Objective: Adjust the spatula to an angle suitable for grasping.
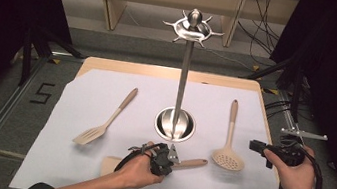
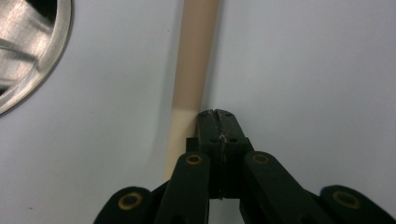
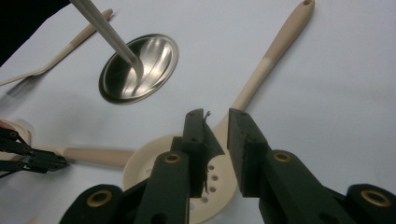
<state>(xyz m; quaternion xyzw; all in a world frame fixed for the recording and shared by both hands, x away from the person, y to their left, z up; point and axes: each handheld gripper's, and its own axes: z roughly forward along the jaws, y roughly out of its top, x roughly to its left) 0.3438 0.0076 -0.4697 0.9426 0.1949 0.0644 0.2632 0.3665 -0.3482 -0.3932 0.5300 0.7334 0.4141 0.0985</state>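
Note:
A pale wooden-handled utensil (image 1: 191, 163) lies near the front of the white sheet, its head under my left hand. My left gripper (image 1: 175, 155) rests low by its handle, jaws shut together. In the left gripper view the handle (image 2: 194, 51) runs along the left side of the shut left gripper (image 2: 217, 114), outside the jaws. A skimmer spoon (image 1: 227, 159) lies to the right. My right gripper (image 1: 255, 147) hovers at the right edge, pointing left. In the right gripper view the right gripper (image 3: 217, 116) has a narrow gap with nothing in it, above the skimmer (image 3: 275, 51).
A steel utensil stand (image 1: 175, 124) with a tall pole and hooks on top stands mid-table; its base (image 3: 140, 67) is near both grippers. A slotted spatula (image 1: 101, 127) lies at the left. The wooden table's edge (image 1: 264, 114) runs close on the right.

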